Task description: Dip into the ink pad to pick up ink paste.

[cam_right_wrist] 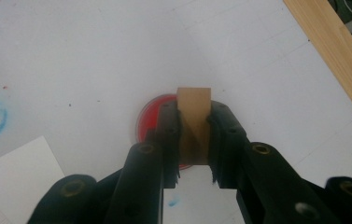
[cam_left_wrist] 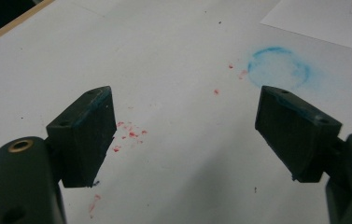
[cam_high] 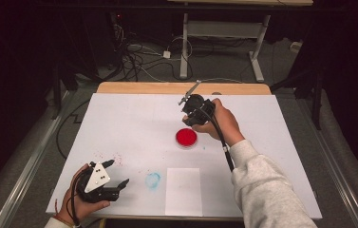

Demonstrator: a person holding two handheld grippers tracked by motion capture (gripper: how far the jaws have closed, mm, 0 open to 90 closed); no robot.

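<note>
In the right gripper view my right gripper (cam_right_wrist: 193,133) is shut on a small tan block (cam_right_wrist: 193,99) that stands upright between the pads. It hangs above a round red dish (cam_right_wrist: 151,116). From the high view the right gripper (cam_high: 192,118) is in a hand just behind the red dish (cam_high: 186,137), lifted off the white table cover (cam_high: 134,123). My left gripper (cam_high: 117,172) rests at the near left corner. Its jaws stand wide apart with nothing between them, and the left gripper (cam_left_wrist: 183,121) looks over bare white surface.
A blue ring-shaped smear (cam_high: 153,180) and red specks (cam_high: 115,156) mark the cover near the left gripper. A white sheet of paper (cam_high: 183,191) lies at the front middle. The table's wooden edge (cam_high: 181,88) runs along the far side.
</note>
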